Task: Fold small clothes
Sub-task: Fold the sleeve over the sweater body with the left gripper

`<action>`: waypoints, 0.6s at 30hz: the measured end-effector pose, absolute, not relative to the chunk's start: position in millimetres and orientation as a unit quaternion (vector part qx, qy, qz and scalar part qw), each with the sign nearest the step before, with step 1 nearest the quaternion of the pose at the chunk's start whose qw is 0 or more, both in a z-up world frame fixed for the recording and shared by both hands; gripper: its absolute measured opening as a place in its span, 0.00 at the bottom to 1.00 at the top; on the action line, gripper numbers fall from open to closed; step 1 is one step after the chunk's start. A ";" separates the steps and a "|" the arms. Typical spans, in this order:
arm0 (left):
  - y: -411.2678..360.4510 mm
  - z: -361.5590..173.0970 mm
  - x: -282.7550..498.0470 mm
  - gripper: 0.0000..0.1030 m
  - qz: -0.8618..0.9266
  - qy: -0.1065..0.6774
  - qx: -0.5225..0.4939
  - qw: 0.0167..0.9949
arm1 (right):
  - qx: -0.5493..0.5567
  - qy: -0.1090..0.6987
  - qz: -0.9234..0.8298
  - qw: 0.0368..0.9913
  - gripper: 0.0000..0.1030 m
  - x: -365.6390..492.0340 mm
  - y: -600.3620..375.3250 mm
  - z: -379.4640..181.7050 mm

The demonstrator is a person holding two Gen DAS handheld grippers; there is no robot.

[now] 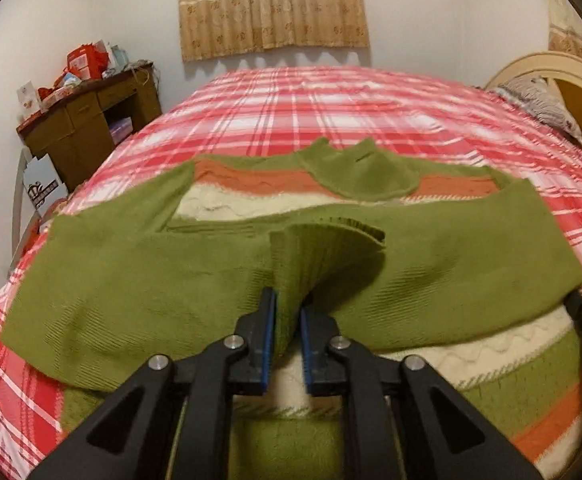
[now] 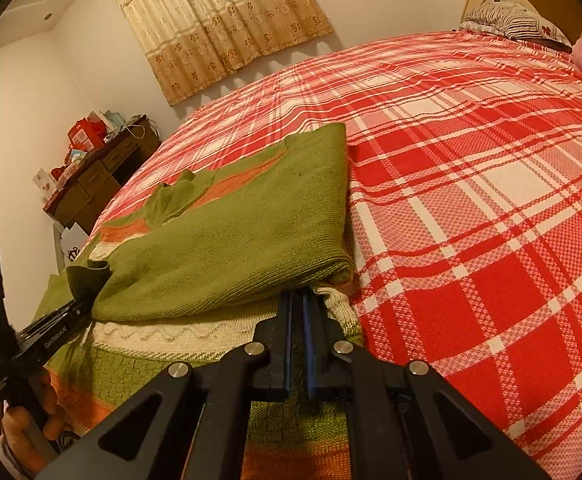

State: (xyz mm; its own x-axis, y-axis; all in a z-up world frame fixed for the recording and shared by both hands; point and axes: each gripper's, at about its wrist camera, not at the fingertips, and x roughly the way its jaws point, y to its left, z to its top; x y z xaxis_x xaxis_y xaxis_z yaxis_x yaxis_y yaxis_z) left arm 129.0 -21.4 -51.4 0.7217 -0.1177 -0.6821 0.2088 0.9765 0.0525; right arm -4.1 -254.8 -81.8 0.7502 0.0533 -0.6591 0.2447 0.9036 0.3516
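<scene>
So, green knit sweater (image 1: 131, 280) on the bed (image 1: 331, 100), both sleeves folded in across the front.

It's olive green with orange and cream stripes and a zigzag knit band, lying flat on the red-and-white plaid bedspread. Left tool (image 1: 288, 316) is pinching a ribbed green cuff (image 1: 323, 252), bunching it up near the middle. Right tool (image 2: 299, 308) has its fingers pressed together on the sweater's right edge, where the green sleeve meets the cream band. Wooden nightstand (image 1: 91, 120) sits off by the wall.
</scene>
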 end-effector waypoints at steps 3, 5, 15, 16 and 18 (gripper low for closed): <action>-5.1 -41.1 118.2 0.66 -0.090 0.368 0.073 0.923 | 0.217 0.352 -0.053 0.909 0.05 -2.9 -255.2 -81.3; 11.2 -44.0 108.6 0.75 -0.083 0.367 0.052 0.925 | 0.229 0.359 -0.048 0.904 0.05 -0.2 -260.0 -80.8; 100.6 -85.5 90.5 0.81 0.037 0.360 -0.060 0.930 | 0.230 0.341 0.068 0.909 0.85 33.5 -182.1 -22.9; 99.3 -86.5 87.8 0.81 0.037 0.352 -0.058 0.933 | 0.233 0.340 0.089 0.907 0.96 39.5 -172.6 -21.9; 89.2 -87.6 85.5 0.87 0.040 0.349 -0.041 0.935 | 0.218 0.339 0.123 0.907 0.96 57.8 -141.9 -20.7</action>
State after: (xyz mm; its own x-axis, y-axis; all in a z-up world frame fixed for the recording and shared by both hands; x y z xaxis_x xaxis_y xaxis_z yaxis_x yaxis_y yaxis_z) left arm 85.5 89.2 -87.6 0.7530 0.0467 -0.6563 -0.1036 0.9935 -0.0481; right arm 57.8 -141.9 -20.7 0.7403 0.3715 -0.5603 -0.0758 0.8742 0.4796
